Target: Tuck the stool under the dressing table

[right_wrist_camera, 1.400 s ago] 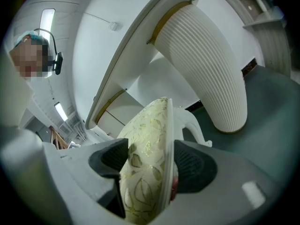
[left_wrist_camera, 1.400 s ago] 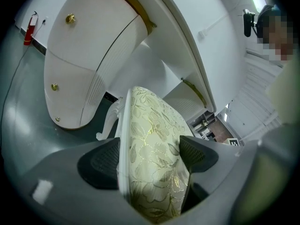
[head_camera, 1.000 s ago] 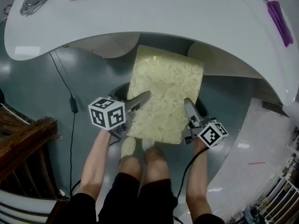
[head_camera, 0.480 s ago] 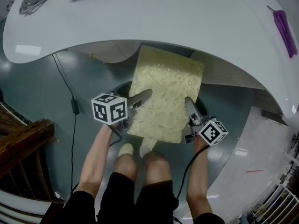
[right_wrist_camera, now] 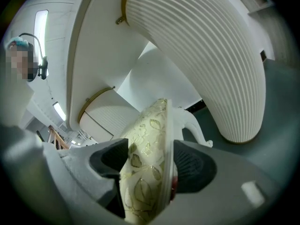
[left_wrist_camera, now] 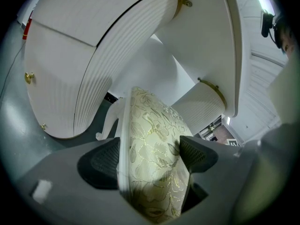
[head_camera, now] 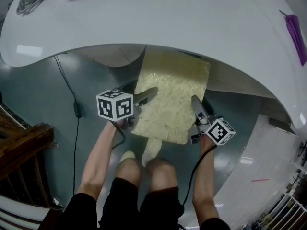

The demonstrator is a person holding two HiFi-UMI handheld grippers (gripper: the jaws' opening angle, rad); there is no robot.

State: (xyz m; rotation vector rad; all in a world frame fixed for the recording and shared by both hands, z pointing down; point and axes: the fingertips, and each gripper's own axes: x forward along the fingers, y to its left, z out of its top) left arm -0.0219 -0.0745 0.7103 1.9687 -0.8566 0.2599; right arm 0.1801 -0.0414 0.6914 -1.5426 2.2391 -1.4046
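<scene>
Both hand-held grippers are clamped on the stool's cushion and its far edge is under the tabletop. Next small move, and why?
Probably slide the stool straight forward a little, under the dressing table. Only its far edge lies beneath the tabletop; most of the cushion shows. The left hand-held gripper and right hand-held gripper each clamp a side, so an even push should work.

A: Between the jaws of the grey left gripper [left_wrist_camera: 150, 157]?
B: Cream gold-flowered cushioned stool [left_wrist_camera: 150, 121], pinched at its seat edge.
A: Beyond?
B: White ribbed dressing-table cabinet [left_wrist_camera: 108, 64], standing on grey floor [left_wrist_camera: 23, 125].
</scene>
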